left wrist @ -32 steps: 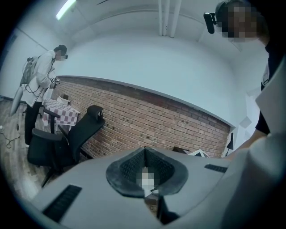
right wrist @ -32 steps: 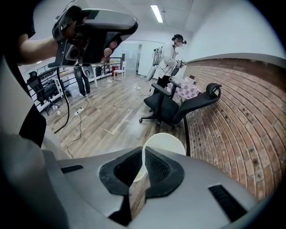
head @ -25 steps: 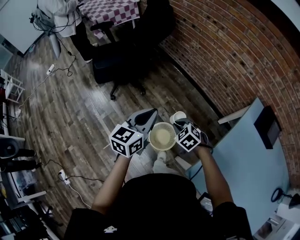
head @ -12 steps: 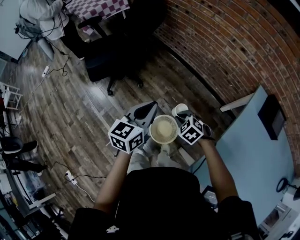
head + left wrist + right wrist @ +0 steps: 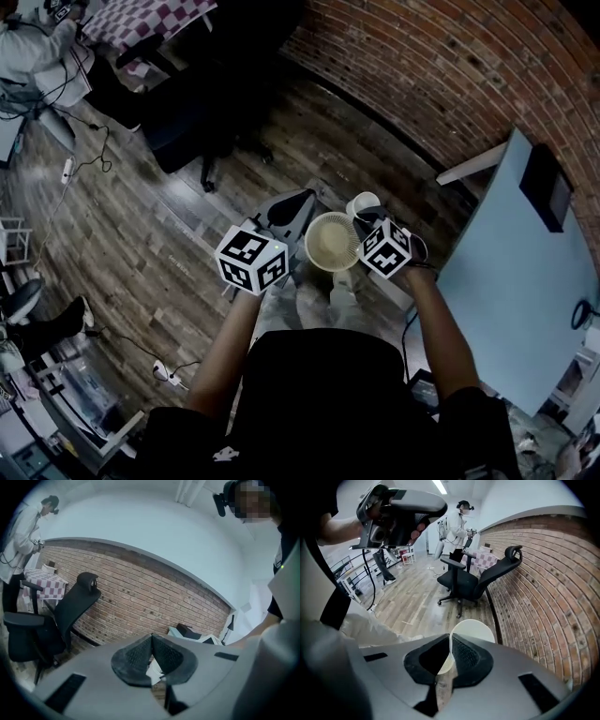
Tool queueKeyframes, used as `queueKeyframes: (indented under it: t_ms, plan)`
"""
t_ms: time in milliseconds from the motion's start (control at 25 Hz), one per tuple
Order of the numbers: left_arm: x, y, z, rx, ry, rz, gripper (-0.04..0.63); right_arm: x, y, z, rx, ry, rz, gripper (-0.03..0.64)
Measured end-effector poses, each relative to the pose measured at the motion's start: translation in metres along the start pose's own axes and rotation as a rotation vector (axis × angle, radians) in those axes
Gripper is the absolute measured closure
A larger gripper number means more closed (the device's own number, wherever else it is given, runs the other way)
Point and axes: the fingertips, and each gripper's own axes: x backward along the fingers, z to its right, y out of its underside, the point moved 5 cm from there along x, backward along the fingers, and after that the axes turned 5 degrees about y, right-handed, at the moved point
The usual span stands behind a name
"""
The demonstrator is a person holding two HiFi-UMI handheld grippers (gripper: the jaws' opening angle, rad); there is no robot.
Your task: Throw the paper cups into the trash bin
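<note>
Office: brick wall (image 5: 450, 66), swivel chair (image 5: 473, 581), light-blue desk (image 5: 506, 272), wood floor (image 5: 169, 234).

You are seeing dim, vignetted fisheye views bending at the edges; a ceiling light (image 5: 439, 486) is glaring on the wooden floor (image 5: 410, 595).

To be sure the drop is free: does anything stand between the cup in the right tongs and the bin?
Nothing visible does. The right tongs pinch the cup just past the far rim of the open bin; the left tongs, shut, are beside it, not over it.
</note>
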Motion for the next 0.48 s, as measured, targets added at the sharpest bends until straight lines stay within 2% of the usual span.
queueKeyframes:
  t_ms: [280, 480]
  plan:
    - [-0.002, 0.016, -0.040, 0.017, 0.140, -0.127, 0.591, -0.022, -0.005, -0.021, -0.183, 0.044, -0.054, 0.595]
    - [-0.007, 0.033, -0.057, 0.007, 0.175, -0.167, 0.591, -0.038, 0.009, -0.038, -0.296, 0.058, -0.088, 0.595]
